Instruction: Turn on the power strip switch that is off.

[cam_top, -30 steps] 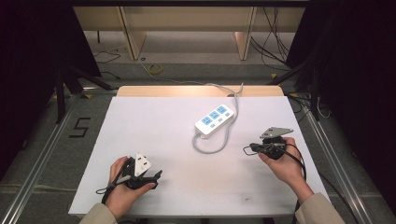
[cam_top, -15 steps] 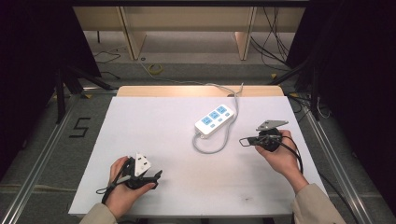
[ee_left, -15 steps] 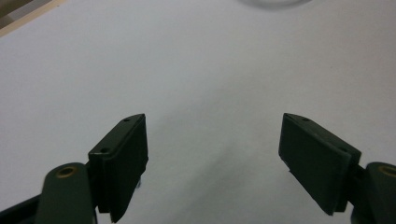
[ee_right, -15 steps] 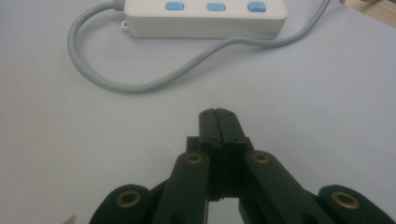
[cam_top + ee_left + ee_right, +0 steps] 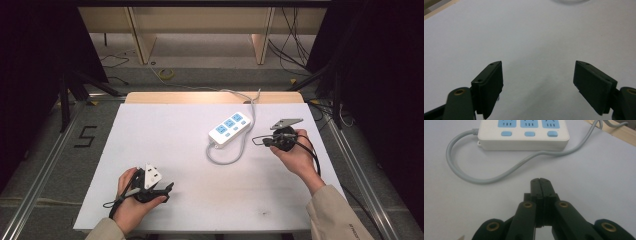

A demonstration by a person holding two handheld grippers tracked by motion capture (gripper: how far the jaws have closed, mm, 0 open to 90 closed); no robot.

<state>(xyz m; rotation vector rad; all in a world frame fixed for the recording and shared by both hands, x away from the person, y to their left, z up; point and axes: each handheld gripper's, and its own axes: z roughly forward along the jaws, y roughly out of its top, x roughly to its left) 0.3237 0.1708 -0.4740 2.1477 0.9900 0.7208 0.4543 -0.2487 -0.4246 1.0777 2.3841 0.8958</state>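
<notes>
A white power strip (image 5: 228, 128) with blue sockets lies right of the table's middle, and its grey cable (image 5: 225, 160) loops toward me. In the right gripper view the strip (image 5: 524, 135) and cable (image 5: 499, 176) lie just ahead of my right gripper (image 5: 541, 180). Its jaws are pressed together with nothing between them. From the high view, the right gripper (image 5: 256, 140) points left at the strip, a short way off it. My left gripper (image 5: 169, 191) rests near the front left edge. Its jaws stand wide apart over bare white table (image 5: 537, 65).
A white sheet covers the table (image 5: 165, 135), with a wooden strip (image 5: 175, 97) along the far edge. The strip's cable runs off the back (image 5: 252, 97). A "5" (image 5: 86, 136) is marked on the floor at left. Metal rails flank the table.
My right gripper has moved forward, away from me, and slightly left, closer to the power strip and its cable. The left hand and gripper have stayed put.
</notes>
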